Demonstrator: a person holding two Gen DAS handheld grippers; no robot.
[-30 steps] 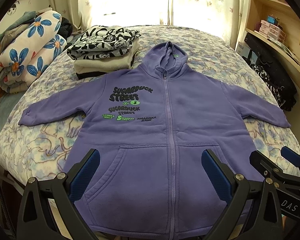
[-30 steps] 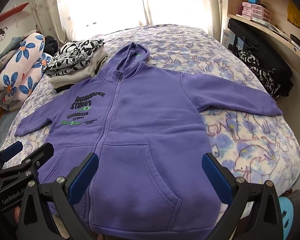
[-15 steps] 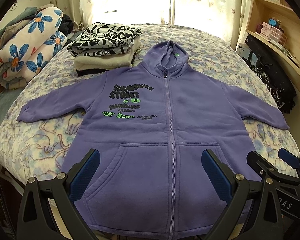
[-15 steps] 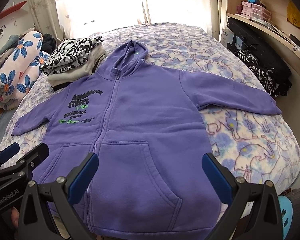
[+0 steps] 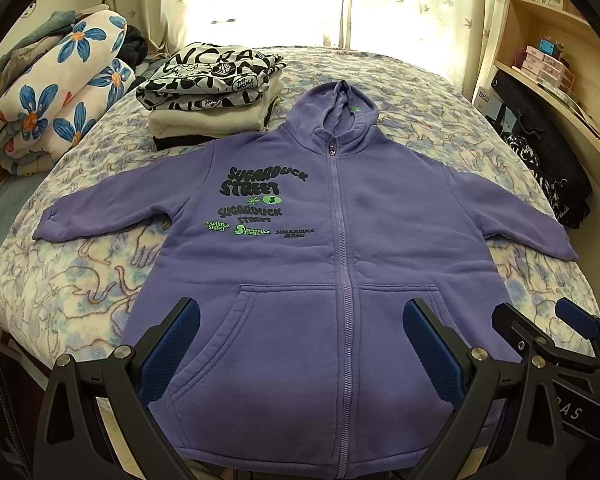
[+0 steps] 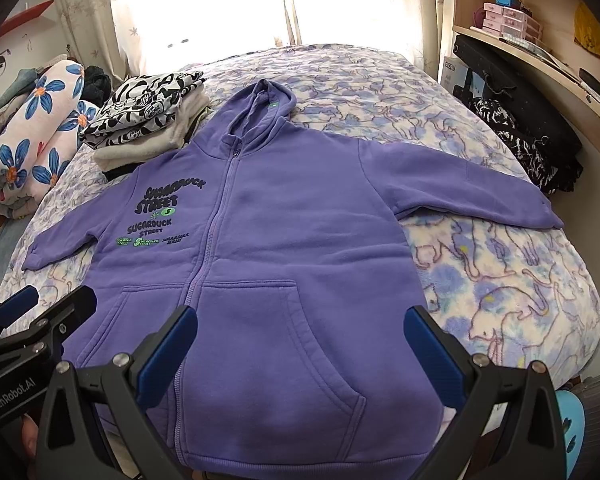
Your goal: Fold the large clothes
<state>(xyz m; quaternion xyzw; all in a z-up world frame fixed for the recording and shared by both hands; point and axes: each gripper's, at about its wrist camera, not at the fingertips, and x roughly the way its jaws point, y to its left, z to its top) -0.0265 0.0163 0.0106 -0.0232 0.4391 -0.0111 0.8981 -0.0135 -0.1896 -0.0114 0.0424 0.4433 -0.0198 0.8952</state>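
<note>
**Hoodie Spread Flat, Grippers Poised at Hem**

A floral-print quilted bed (image 5: 80,292) carries a purple zip-front fleece hoodie (image 5: 380,240), sleeves outstretched toward both edges. The left gripper (image 5: 300,344) and right gripper (image 6: 300,344) hover with jaws apart, gripping nothing.

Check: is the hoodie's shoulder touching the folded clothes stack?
Cannot tell. In the left wrist view, the hoodie shoulder meets the stack's bottom edge with no visible gap, but overlap could be perspective.
</note>
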